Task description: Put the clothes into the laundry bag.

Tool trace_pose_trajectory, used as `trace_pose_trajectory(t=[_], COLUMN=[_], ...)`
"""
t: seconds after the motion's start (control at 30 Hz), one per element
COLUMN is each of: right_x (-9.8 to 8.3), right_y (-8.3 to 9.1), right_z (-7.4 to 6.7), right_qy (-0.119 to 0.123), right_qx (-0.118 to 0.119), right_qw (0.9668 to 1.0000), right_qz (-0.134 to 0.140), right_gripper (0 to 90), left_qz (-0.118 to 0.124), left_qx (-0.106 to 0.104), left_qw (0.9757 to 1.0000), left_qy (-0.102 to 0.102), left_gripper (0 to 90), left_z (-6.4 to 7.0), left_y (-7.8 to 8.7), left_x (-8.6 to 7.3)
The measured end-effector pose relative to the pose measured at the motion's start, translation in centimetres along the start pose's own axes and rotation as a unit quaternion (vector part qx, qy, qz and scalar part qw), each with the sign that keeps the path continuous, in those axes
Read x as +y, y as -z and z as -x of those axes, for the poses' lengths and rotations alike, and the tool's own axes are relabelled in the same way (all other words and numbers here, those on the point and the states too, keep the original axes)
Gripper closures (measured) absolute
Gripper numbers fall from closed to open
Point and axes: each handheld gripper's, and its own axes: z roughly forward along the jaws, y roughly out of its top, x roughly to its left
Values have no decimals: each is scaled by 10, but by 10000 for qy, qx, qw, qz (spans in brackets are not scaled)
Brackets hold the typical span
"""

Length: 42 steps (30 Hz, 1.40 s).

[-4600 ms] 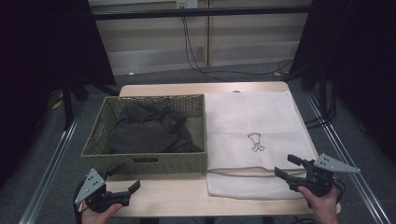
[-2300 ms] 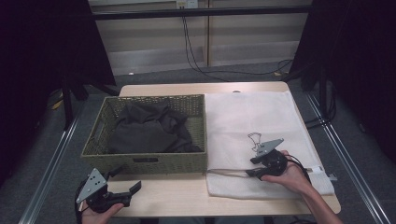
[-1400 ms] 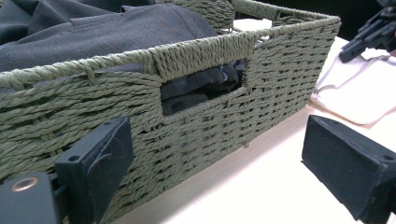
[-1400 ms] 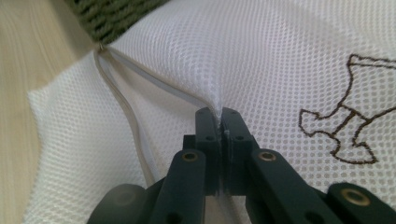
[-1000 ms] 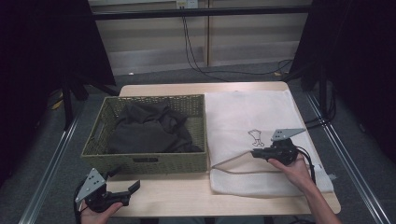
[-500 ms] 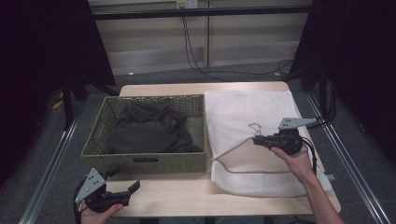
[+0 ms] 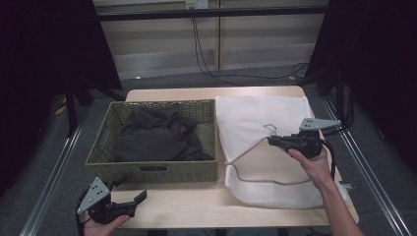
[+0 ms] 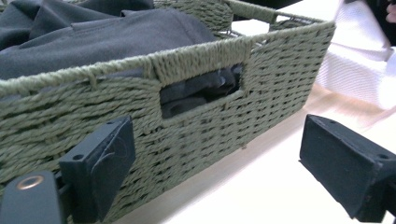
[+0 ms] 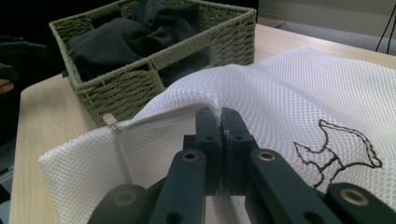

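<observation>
Mesh laundry bag [image 7: 275,147], white, is lying on the right half of the table [image 7: 196,201], just beside the woven basket [image 7: 162,169] of dark clothes [image 7: 152,135]. Right gripper [image 7: 273,141] is pinching the bag's top layer at the zipper edge [image 9: 159,119], jaws closed tight on the fabric, holding it raised. Left gripper [image 7: 129,196] is hovering at the table's near edge, facing the basket wall, jaws spread wide, gripping nothing.

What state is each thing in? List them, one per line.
Mesh bag: upper layer lifted at its opening edge, the rest flat on the table.
Right hand-held gripper: shut on the mesh bag's edge.
Left hand-held gripper: open, holding nothing, beside the basket.
Basket: upright, holding crumpled dark clothes.
</observation>
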Motion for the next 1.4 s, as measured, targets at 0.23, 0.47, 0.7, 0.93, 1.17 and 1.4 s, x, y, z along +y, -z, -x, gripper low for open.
trace_pose_trajectory(t=[0.23, 0.47, 0.7, 0.93, 1.17, 1.4], right_x=[-2, 0, 6, 8, 7, 6], right_y=[-5, -1, 0, -1, -2, -3], right_z=[1, -1, -2, -3, -2, -1], right_qy=[19, 54, 67, 102, 85, 81], right_qx=[94, 97, 66, 74, 84, 91], right_qw=[9999, 9998, 9997, 9997, 9998, 9998], right_qz=[93, 140, 226, 211, 173, 158], right_gripper=[877, 878, 880, 880, 880, 879], left_qz=[111, -42, -117, -518, -1032, -1425], left_qx=[-127, -113, -165, -390, -676, -905], left_qw=[9997, 9991, 9984, 9969, 9891, 9809], left_qy=[-198, -396, -537, -435, -806, -972], left_gripper=[124, 104, 123, 117, 85, 60], left_z=[-10, -32, -52, -79, -96, -101], left_y=[8, -6, -13, -29, -57, -85], left_x=[27, 62, 86, 99, 116, 125])
